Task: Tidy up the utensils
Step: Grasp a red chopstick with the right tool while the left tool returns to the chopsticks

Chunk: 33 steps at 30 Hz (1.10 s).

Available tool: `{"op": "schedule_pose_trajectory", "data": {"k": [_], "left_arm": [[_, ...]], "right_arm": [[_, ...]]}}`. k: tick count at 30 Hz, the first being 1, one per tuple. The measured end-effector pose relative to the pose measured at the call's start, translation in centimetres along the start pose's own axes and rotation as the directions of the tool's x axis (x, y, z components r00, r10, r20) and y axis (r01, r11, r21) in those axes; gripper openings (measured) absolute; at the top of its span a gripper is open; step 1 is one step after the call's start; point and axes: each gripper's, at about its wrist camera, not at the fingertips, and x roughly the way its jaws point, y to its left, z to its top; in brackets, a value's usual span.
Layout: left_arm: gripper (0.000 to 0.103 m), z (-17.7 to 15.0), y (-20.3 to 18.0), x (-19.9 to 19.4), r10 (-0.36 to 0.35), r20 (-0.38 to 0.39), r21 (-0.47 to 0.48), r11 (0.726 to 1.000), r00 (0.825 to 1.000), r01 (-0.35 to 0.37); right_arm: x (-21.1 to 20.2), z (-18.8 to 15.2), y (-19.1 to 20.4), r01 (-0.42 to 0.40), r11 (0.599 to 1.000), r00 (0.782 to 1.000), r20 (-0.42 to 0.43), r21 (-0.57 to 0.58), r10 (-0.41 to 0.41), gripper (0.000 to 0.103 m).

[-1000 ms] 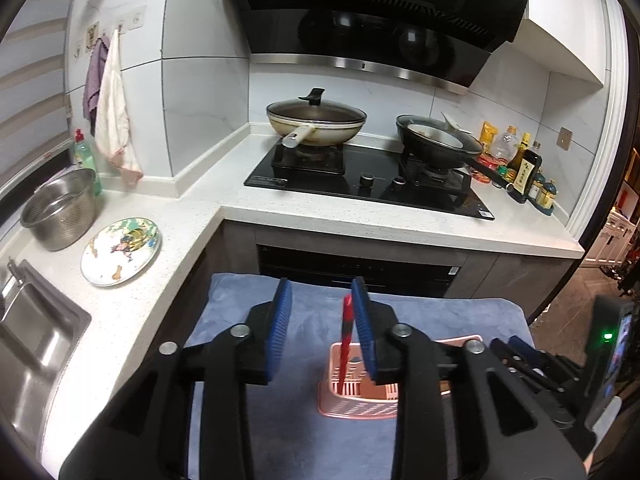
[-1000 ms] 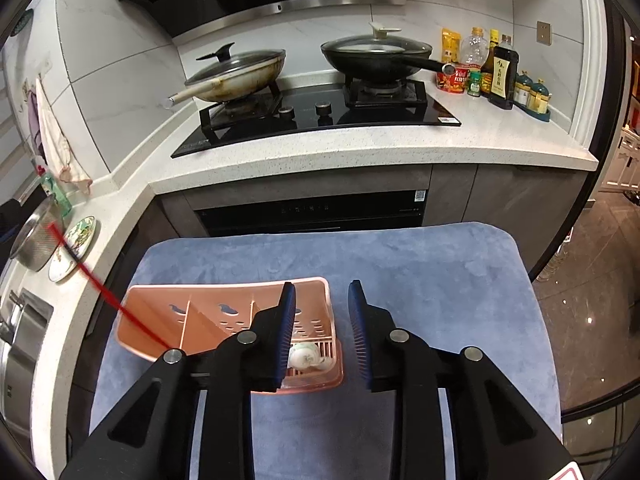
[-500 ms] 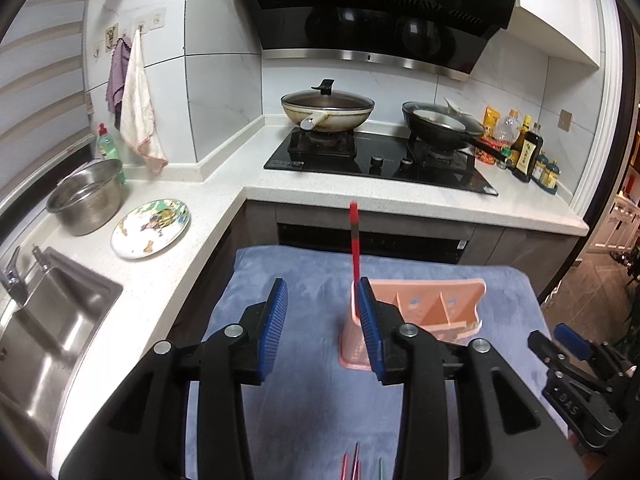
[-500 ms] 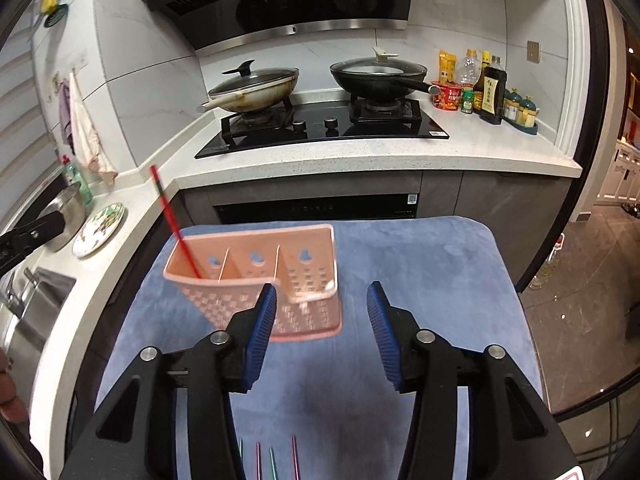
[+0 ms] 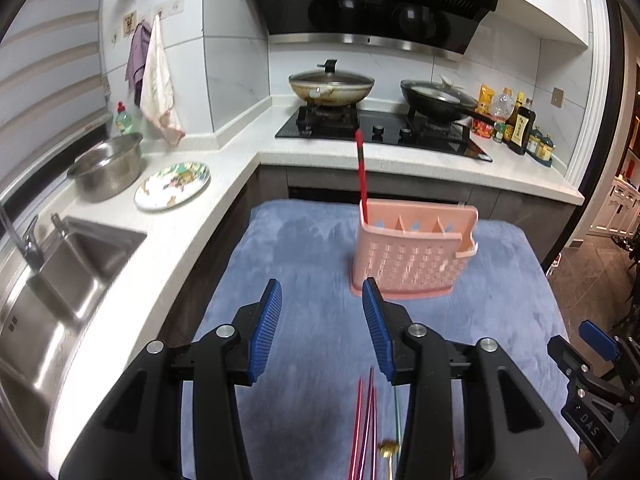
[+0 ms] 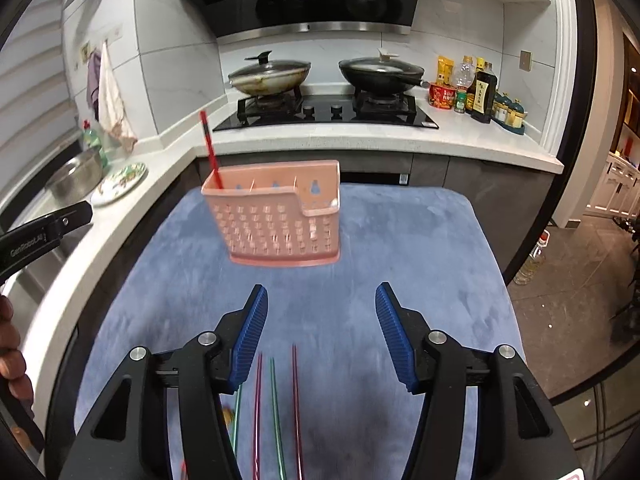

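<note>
A pink perforated utensil holder [image 5: 412, 256] [image 6: 276, 220] stands upright on the blue mat [image 5: 304, 264] [image 6: 400, 248]. One red chopstick [image 5: 361, 168] [image 6: 210, 148] stands in its left compartment. Several red and green chopsticks [image 6: 276, 408] [image 5: 366, 424] lie on the mat near me. My left gripper [image 5: 322, 324] is open and empty, short of the holder. My right gripper [image 6: 318, 332] is open and empty, above the tips of the lying chopsticks.
The mat covers a table in front of a counter [image 5: 192, 216] with a patterned plate [image 5: 172, 186], steel bowl [image 5: 106, 164] and sink [image 5: 52, 264]. The stove [image 6: 324, 114] carries two lidded pans. Bottles [image 6: 480, 92] stand at the right.
Both grippers have pulled back and away from the holder. The red chopstick stays standing in the holder. The lying chopsticks have come into view.
</note>
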Motion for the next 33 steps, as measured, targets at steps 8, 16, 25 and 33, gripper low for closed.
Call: {"op": "schedule_pose_trajectory", "data": {"k": [8, 16, 25, 33], "left_arm": [[0.041, -5.4, 1.6, -0.3, 0.009, -0.081, -0.012, 1.000, 0.997, -0.010], [0.050, -10.4, 2.3, -0.3, 0.017, -0.136, 0.005, 1.000, 0.991, -0.017], [0.050, -15.5, 2.3, 0.6, 0.007, -0.225, 0.024, 1.000, 0.974, -0.002], [0.050, -17.6, 2.4, 1.5, 0.007, -0.268, 0.027, 1.000, 0.963, 0.000]], "right_arm": [[-1.0, -5.9, -0.1, -0.002, 1.000, 0.997, -0.082, 0.013, 0.003, 0.055], [-0.4, -11.6, -0.1, 0.020, 1.000, 0.987, -0.162, 0.006, -0.018, 0.055], [1.7, -15.8, 0.3, 0.024, 1.000, 0.972, -0.236, 0.001, -0.023, 0.052], [3.7, -18.3, 0.7, 0.012, 1.000, 0.952, -0.306, -0.002, -0.012, 0.032]]}}
